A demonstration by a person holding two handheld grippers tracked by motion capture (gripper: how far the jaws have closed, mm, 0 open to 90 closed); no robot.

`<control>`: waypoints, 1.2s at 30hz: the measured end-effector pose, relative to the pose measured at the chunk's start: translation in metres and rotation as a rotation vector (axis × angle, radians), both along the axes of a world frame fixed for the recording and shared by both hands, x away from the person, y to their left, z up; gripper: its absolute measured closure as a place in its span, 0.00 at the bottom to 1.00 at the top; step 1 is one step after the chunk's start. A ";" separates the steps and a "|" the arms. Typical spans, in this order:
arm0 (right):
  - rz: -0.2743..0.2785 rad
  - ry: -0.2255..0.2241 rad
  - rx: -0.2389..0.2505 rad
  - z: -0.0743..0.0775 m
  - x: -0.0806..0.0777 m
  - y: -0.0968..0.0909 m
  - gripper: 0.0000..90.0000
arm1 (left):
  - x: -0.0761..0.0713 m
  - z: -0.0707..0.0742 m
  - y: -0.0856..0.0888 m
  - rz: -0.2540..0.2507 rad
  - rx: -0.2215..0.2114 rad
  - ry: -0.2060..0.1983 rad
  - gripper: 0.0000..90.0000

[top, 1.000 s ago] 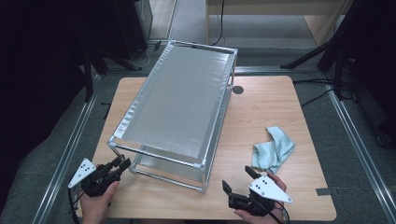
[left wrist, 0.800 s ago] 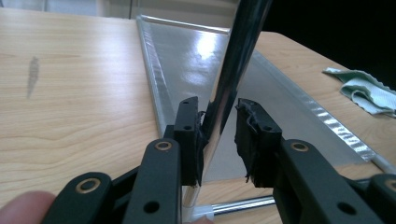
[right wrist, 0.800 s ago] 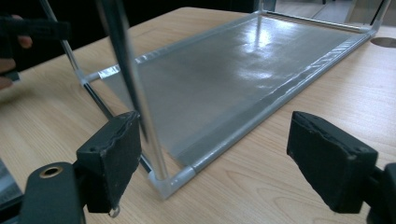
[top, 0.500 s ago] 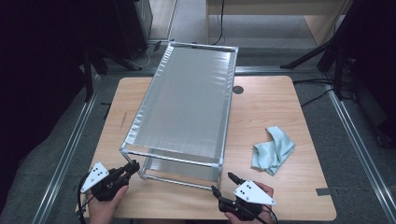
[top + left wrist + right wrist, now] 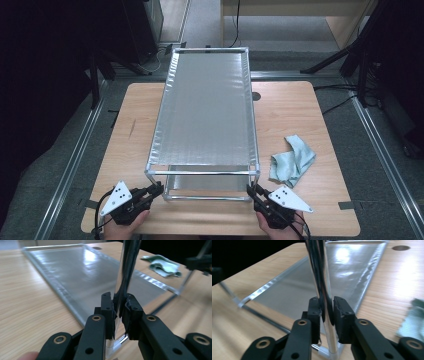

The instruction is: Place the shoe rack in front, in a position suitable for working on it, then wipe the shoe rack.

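A: Obs. 1, left side first. Where are the left tongs (image 5: 156,189)?

B: At the near-left corner of the rack (image 5: 207,107). In the left gripper view the two black pads pinch the rack's near-left upright post (image 5: 125,277) low down, just above its foot. Pads press on the metal from both sides.

A: And the rack itself?

B: A metal tube frame with silvery mesh shelves, standing upright on the wooden table (image 5: 300,120). It runs lengthwise away from the person, far end reaching past the table's far edge. Near end sits close to the table's near edge.

A: Anything left of the rack?

B: Bare wood. A hand holds the left tongs from the near edge.

A: Right of the rack?

B: A crumpled pale blue-green cloth (image 5: 292,162) lies on the table just beside the rack's near-right corner, not touching it as far as I can tell. A dark round hole (image 5: 256,96) in the tabletop sits close beside the rack's right long side, farther back.

A: Right tongs (image 5: 251,190)?

B: At the rack's near-right corner. Their jaws have just been closing, and the right gripper view shows the near-right upright post (image 5: 323,280) between the pads, gripped on both sides a little above the corner joint.

A: So both are clamped?

B: Yes, each on its own near post.
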State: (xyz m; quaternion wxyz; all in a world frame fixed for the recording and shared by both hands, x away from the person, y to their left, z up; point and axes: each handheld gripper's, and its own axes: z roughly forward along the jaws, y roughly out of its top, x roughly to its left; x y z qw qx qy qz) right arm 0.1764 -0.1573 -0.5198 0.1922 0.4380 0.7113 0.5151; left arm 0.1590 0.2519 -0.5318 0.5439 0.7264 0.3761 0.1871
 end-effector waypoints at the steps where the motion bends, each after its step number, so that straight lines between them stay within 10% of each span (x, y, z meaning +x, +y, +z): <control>1: -0.011 -0.003 -0.001 0.000 0.001 -0.002 0.86 | -0.001 0.000 -0.003 -0.016 0.006 -0.002 0.89; 10: -0.149 -0.001 -0.008 0.001 0.009 -0.022 0.87 | -0.012 0.002 -0.032 -0.091 0.042 -0.032 0.90; 25: -0.154 0.008 0.037 0.000 0.017 -0.040 0.85 | -0.018 0.001 -0.045 -0.169 0.040 -0.043 0.91; 29: -0.076 0.018 0.093 0.002 0.019 -0.048 0.56 | -0.014 0.002 -0.041 -0.182 -0.030 -0.021 0.78; 32: -0.058 -0.025 0.042 0.009 0.015 -0.058 0.35 | -0.013 0.002 -0.039 -0.174 -0.053 -0.026 0.75; 36: -0.025 -0.096 0.052 0.018 0.011 -0.080 0.30 | -0.011 0.002 -0.040 -0.181 -0.069 -0.024 0.72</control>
